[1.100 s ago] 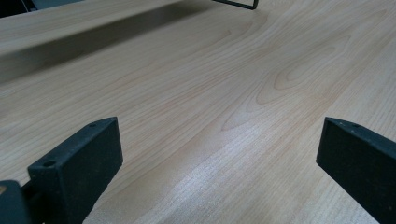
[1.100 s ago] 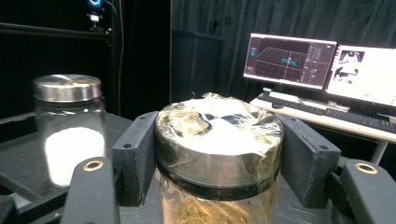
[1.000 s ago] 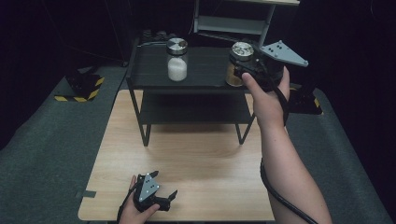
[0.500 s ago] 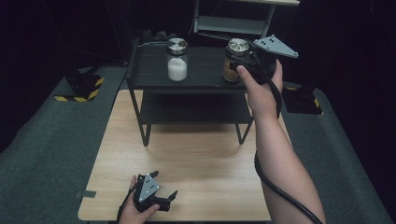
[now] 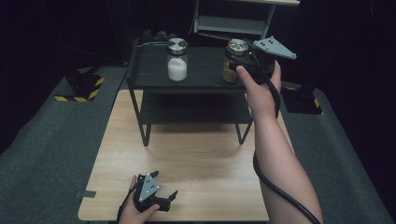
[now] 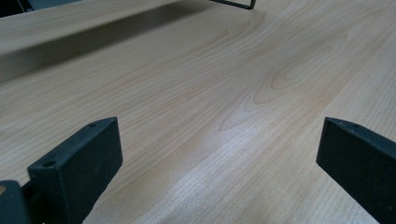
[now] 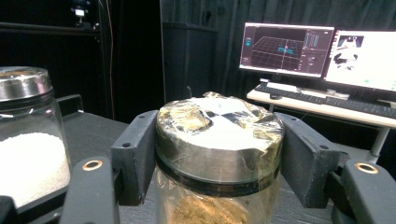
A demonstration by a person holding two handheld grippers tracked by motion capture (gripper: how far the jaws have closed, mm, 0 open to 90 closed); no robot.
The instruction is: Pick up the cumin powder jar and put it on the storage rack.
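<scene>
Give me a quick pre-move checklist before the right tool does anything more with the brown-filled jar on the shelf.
1. Right tool jaws either side of the brown jar lid: ok.
2. Firm clamp on the lid: cannot tell; jaws look against it, contact not certain.
3. Jar standing upright on the black shelf: ok.
4. White-filled jar apart from the brown jar: ok, gap visible.
5. Left tool open, empty, low over the wooden table: ok.

There were two jars, one of white grains (image 5: 177, 60) and one of brown (image 5: 232, 59), two monitors (image 7: 286, 49) (image 7: 360, 59), two claws (image 5: 157, 192) (image 5: 239, 59), one shelf rack (image 5: 149, 74)
</scene>
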